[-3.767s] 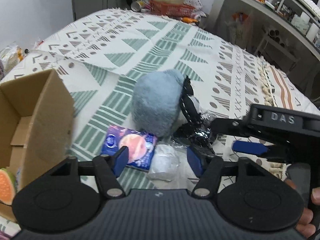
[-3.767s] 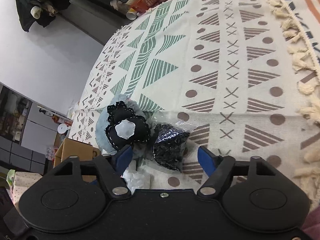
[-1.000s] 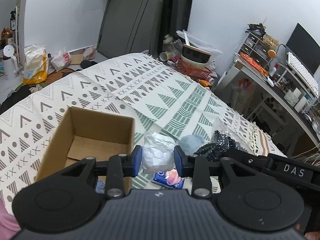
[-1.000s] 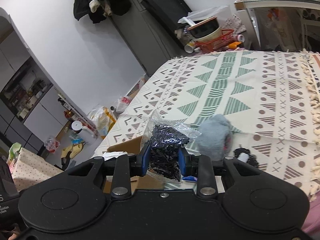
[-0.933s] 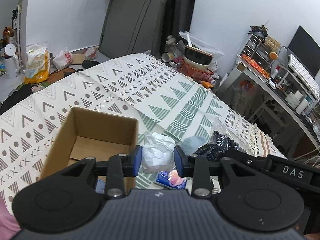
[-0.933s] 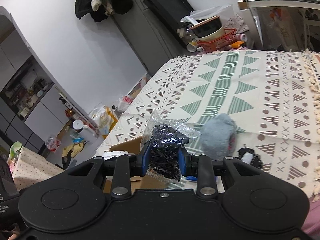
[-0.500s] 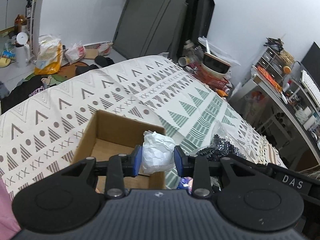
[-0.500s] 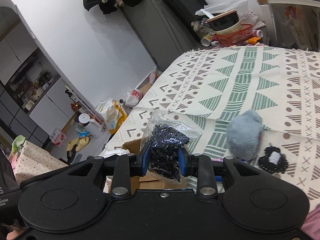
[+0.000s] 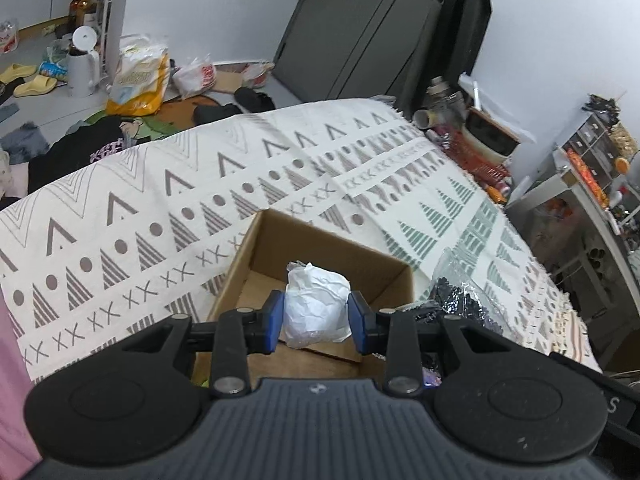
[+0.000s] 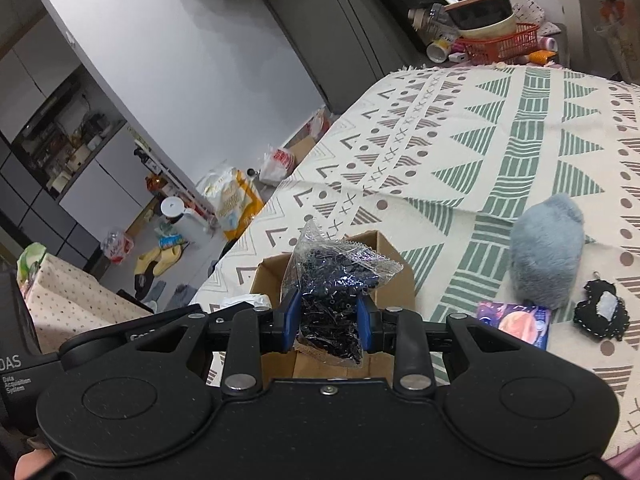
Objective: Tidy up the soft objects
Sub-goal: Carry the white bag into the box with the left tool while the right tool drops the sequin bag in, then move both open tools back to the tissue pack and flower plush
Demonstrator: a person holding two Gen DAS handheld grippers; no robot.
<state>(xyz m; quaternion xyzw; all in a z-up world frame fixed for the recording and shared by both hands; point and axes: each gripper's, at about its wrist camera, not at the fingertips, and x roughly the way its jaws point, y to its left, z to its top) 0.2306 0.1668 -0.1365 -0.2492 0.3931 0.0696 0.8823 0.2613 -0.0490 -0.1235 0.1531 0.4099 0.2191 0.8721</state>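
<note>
Left claw (image 9: 316,322): I have it clamped on a crumpled white bag (image 9: 316,304), held over the open cardboard box (image 9: 320,240).
Right claw (image 10: 328,320): I have it squeezing a clear packet of black bits (image 10: 334,280) above the box's right edge.
Box: sits on the patterned bedspread (image 9: 140,220) near the bed's front edge.
Bed: a grey plush (image 10: 546,250), a black heart pouch (image 10: 602,316) and a small printed pack (image 10: 516,322) lie right of the box.
</note>
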